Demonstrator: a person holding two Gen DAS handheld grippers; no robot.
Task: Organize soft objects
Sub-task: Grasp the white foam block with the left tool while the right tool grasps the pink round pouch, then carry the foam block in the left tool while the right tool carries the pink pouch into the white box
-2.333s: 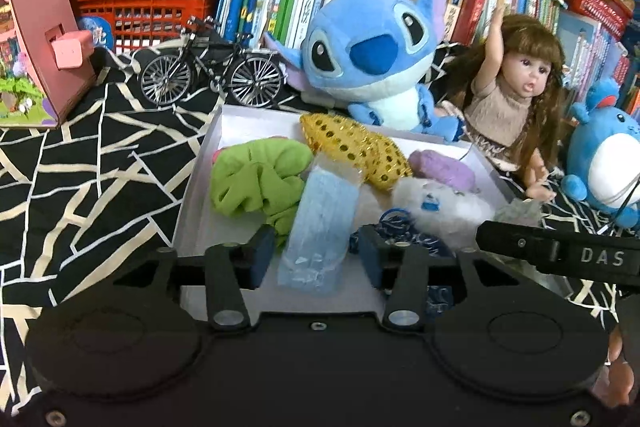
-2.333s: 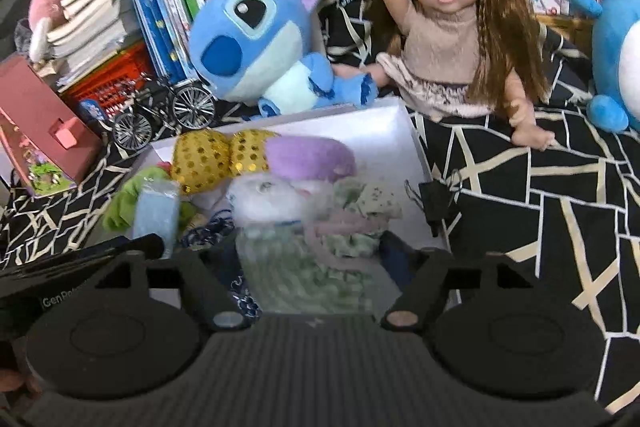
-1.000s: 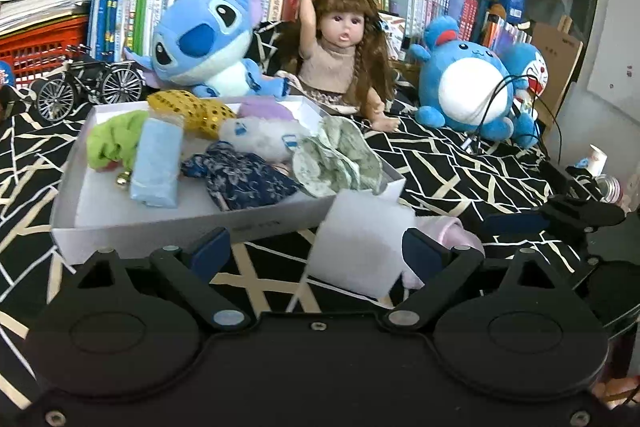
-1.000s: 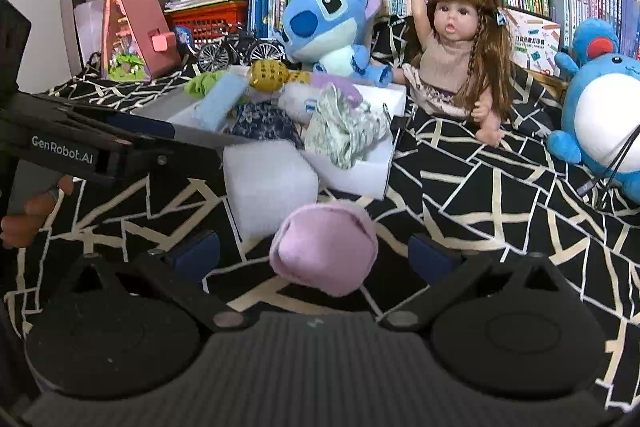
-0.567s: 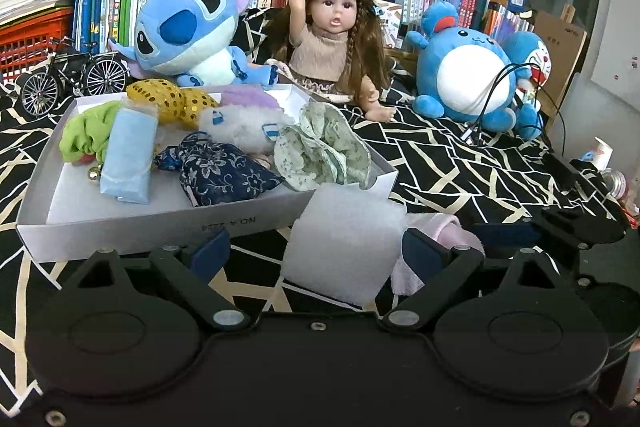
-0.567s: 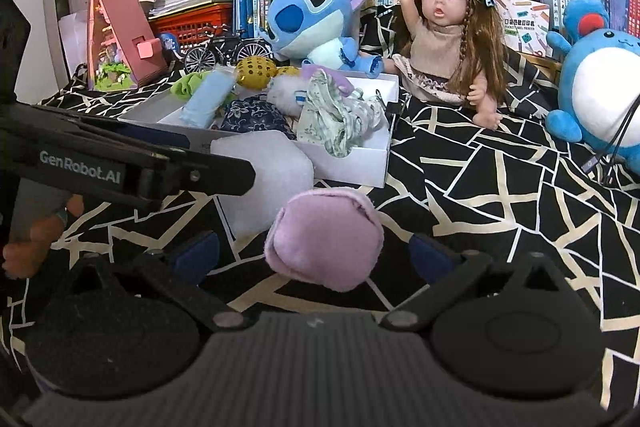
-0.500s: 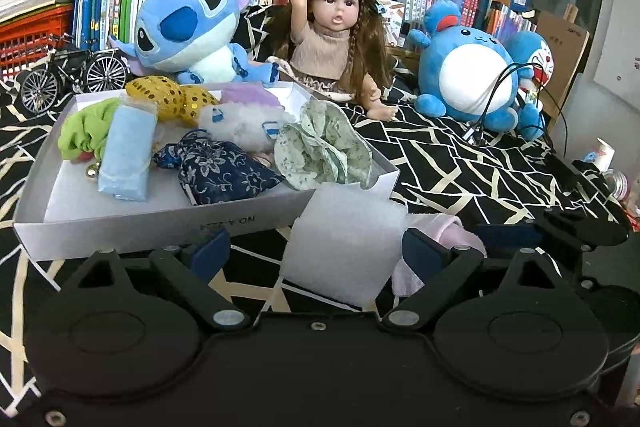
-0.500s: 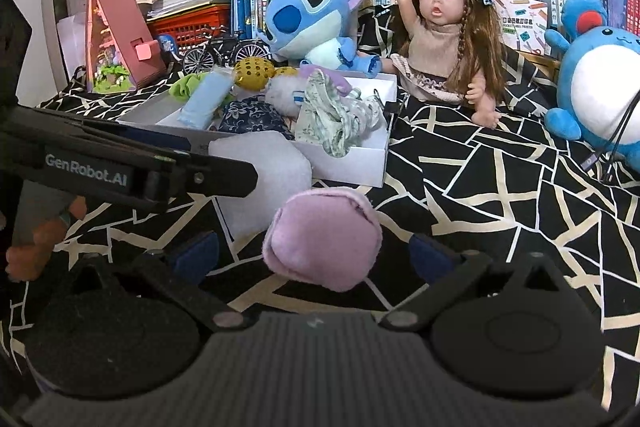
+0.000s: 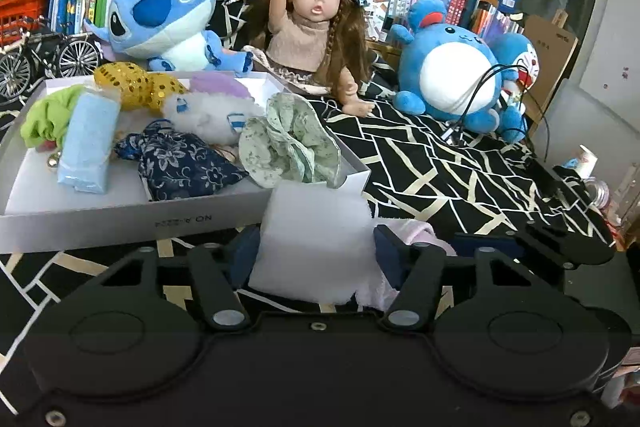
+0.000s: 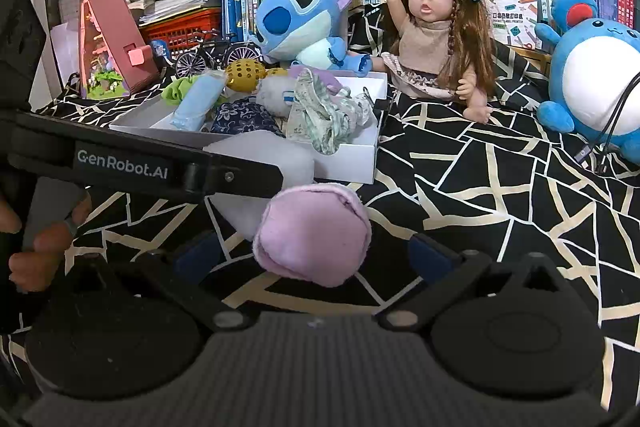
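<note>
now left gripper pinches white pad beside box edge.

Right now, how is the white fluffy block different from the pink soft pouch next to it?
The white fluffy foam block is squarish and pale, while the round pink fleece pouch is rounded with a stitched edge. The block sits between the left gripper fingers, which have closed in around it; the pouch lies between the wide-open right gripper fingers, untouched. Both rest on the black patterned cloth, outside the white box.

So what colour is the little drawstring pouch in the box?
Dark blue with white flowers: the pouch shows best in the left wrist view.
</note>
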